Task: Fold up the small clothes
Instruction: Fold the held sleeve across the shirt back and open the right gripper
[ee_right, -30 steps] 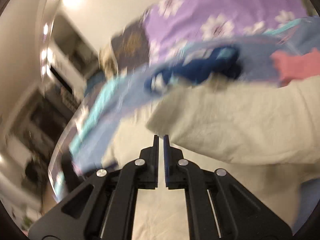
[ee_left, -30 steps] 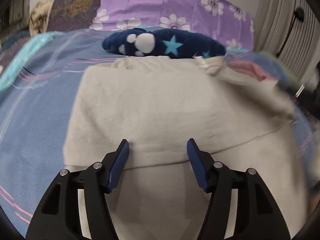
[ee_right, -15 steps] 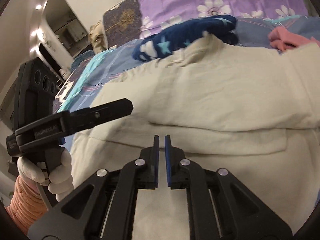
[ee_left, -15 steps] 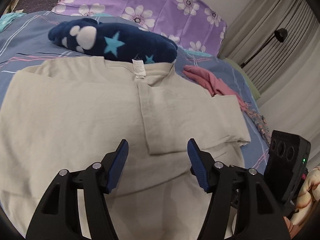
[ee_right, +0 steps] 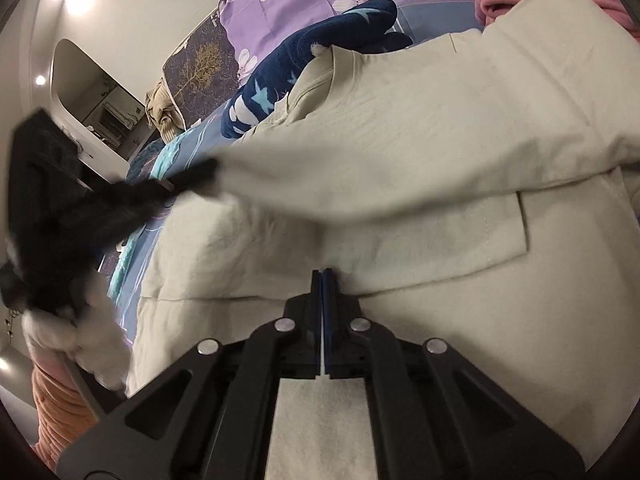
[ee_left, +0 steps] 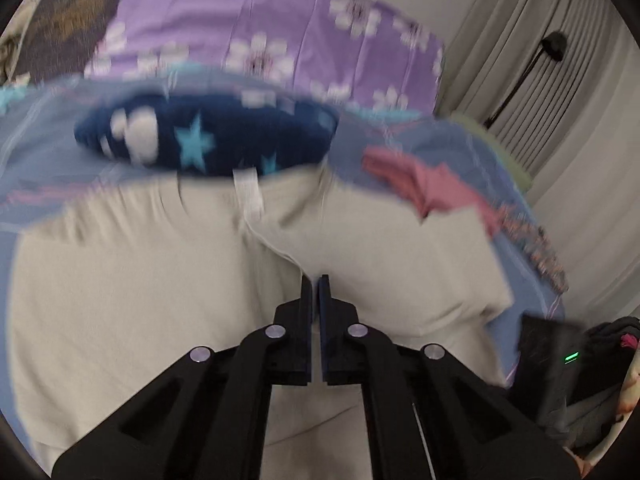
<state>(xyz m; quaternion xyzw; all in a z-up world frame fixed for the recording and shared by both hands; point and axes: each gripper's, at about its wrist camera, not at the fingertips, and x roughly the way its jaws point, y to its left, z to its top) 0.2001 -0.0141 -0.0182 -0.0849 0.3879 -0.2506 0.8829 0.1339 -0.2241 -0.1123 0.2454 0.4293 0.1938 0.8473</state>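
A beige shirt (ee_left: 140,300) lies spread on the bed, collar and label toward the pillows, with one side folded in over the body. My left gripper (ee_left: 315,278) has its jaws closing on the corner of that folded flap, and the cloth runs right into its tips. In the right wrist view the left gripper (ee_right: 208,170) pulls a stretch of the shirt (ee_right: 440,140) up off the bed. My right gripper (ee_right: 322,272) also has its jaws closing, the tips sunk into a fold edge with a thin strip of cloth between them.
A navy star-patterned fleece (ee_left: 208,140) lies just behind the collar, and a pink garment (ee_left: 420,180) lies to its right. Purple flowered pillows (ee_left: 280,40) line the headboard. The blue bedsheet (ee_left: 40,152) shows on both sides. Curtains (ee_left: 560,100) hang at the right. A gloved hand (ee_right: 92,340) holds the left gripper.
The left jaws went from wide open to shut on the folded flap, and that cloth now rises. The right gripper sank onto the shirt and its small gap closed.
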